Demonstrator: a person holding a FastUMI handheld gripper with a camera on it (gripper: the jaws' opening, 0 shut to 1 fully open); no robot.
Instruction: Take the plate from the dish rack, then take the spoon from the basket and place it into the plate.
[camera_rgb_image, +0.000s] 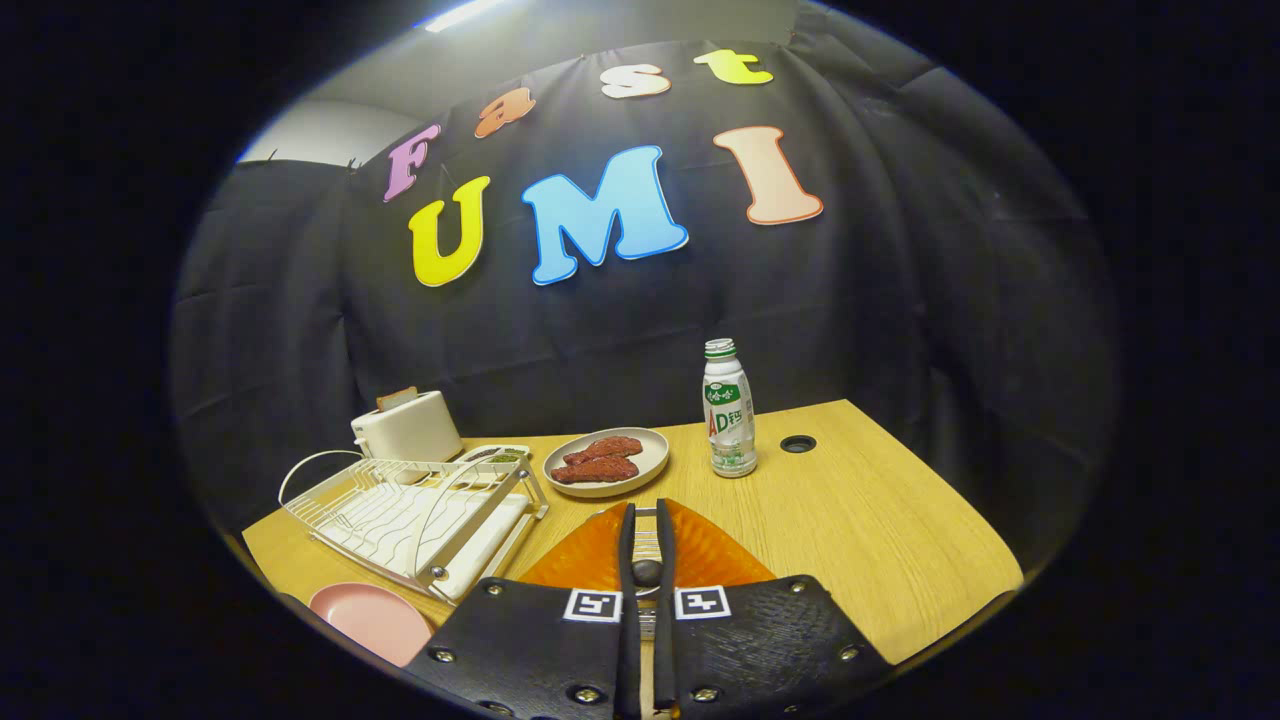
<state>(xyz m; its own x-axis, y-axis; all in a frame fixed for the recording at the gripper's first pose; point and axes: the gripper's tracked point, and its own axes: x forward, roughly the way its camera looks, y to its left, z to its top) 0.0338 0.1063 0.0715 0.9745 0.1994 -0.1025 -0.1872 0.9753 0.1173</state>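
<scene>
A handheld gripper (646, 525) hangs low over an orange basket (700, 555) at the bottom centre of the frame, its two fingers drawn close together around what looks like the metal handle of a spoon (647, 572). The spoon lies lengthwise between the fingers, its long axis running straight ahead along them; whether both fingers truly press on it cannot be told from here. The pink plate (370, 618) already sits on the wooden table (880, 540) at the lower left, out of the white wire dish rack (415, 510) just behind it, so the plate step looks done. The coming move turns on one fact: the plate lies to the left of the gripper and a little nearer the table's front edge, with the rack's corner close beside the path. Farther back stand a toaster (408, 425), a dish of red meat (606, 462) and a small bottle (729, 410).
</scene>
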